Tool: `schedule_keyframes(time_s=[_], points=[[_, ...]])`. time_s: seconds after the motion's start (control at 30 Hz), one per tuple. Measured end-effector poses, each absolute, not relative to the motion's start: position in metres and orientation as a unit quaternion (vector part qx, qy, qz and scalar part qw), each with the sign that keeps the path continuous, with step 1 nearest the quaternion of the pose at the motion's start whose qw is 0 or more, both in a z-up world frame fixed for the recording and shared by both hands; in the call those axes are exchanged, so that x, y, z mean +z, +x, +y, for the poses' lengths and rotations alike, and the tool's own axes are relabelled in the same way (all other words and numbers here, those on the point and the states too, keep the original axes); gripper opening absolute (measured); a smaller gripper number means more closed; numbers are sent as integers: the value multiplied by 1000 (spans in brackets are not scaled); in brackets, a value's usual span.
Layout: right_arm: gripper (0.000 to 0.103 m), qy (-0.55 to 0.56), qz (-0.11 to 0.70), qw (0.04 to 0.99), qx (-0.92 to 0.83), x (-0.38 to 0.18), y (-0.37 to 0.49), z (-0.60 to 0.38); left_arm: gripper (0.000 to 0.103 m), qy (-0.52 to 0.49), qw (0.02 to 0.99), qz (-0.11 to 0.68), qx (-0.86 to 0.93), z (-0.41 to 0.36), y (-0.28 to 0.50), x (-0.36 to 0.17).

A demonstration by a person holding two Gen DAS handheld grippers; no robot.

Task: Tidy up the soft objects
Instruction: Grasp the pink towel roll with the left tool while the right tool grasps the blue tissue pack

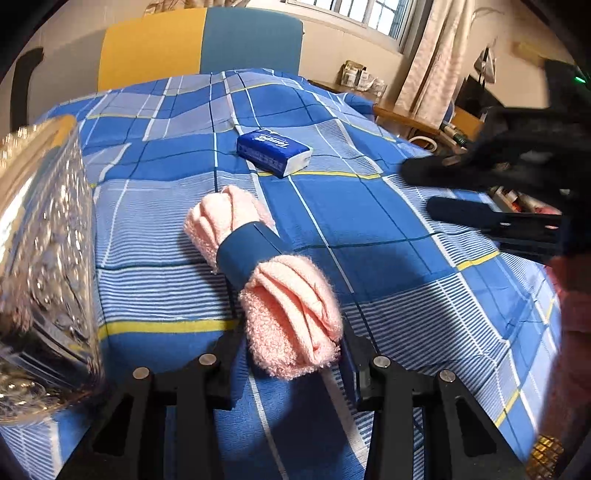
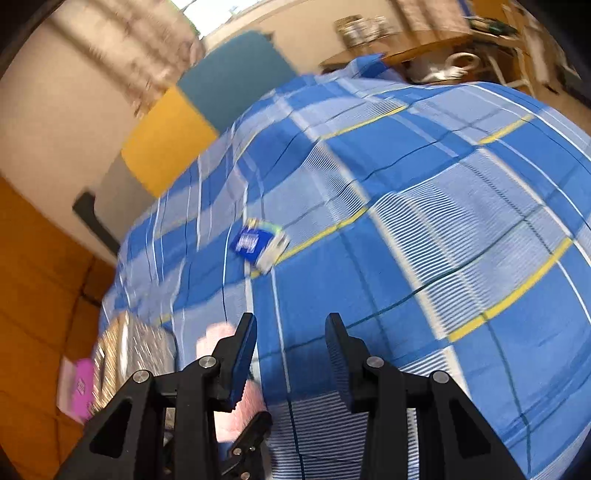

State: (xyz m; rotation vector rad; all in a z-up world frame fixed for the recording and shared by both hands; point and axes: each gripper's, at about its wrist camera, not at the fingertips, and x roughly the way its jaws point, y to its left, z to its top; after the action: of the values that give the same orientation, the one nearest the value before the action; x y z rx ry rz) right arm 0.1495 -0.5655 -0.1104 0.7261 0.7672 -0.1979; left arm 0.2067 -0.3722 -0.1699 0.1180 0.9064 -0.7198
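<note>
Left claw [image 1: 291, 354] pinching pink towel roll [image 1: 266, 280], long axis pointing away

A home bedroom: a bed under a blue, white and yellow checked cotton sheet [image 1: 369, 229], a padded yellow-and-teal headboard [image 1: 199, 48], pale patterned curtains [image 1: 432, 62] by a barred window [image 1: 369, 11], and a cluttered wooden desk [image 1: 406, 114] alongside.

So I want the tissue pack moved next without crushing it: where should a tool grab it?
Grip the tissue pack across its short width, coming down from above. It lies flat on the bedspread, alone, with both long sides free.
</note>
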Motion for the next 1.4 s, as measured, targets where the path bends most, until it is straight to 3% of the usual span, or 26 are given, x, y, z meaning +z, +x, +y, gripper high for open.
schedule_keyframes(time_s=[0.1, 0.17, 0.2, 0.23, 0.33, 0.6, 0.7, 0.93, 1.17, 1.2, 1.3, 1.4], points=[[44, 279, 402, 869, -72, -115, 180, -548, 42, 29, 831, 430, -352, -366, 210, -171], [57, 218, 409, 884, -68, -112, 203, -541, 42, 15, 828, 431, -358, -362, 212, -173], [71, 190, 413, 889, -64, -111, 216, -538, 42, 9, 827, 431, -361, -361, 213, -173], [79, 161, 425, 889, -56, -113, 232, -536, 42, 3, 825, 431, -364, -359, 214, -174], [79, 80, 449, 887, -71, -119, 276, -532, 42, -13, 822, 431, -372, -355, 216, -177], [78, 26, 496, 866, -57, -141, 354, -532, 42, -25, 821, 425, -379, -353, 216, -179], [64, 21, 511, 857, -62, -155, 359, -528, 42, -25, 822, 424, -380, -353, 214, -180], [61, 84, 509, 855, -56, -153, 314, -531, 43, -26, 821, 426, -380, -351, 211, -180], [60, 174, 519, 830, -110, -135, 213, -554, 48, -25, 815, 440, -376, -353, 216, -176], [60, 187, 516, 827, -121, -133, 197, -555, 54, -16, 815, 444, -371, -357, 216, -173], [59, 237, 486, 828, -148, -128, 161, -560, 87, 11, 822, 457, -340, -373, 212, -159], [58, 270, 459, 833, -150, -134, 145, -560, 93, 24, 839, 445, -313, -386, 215, -145]])
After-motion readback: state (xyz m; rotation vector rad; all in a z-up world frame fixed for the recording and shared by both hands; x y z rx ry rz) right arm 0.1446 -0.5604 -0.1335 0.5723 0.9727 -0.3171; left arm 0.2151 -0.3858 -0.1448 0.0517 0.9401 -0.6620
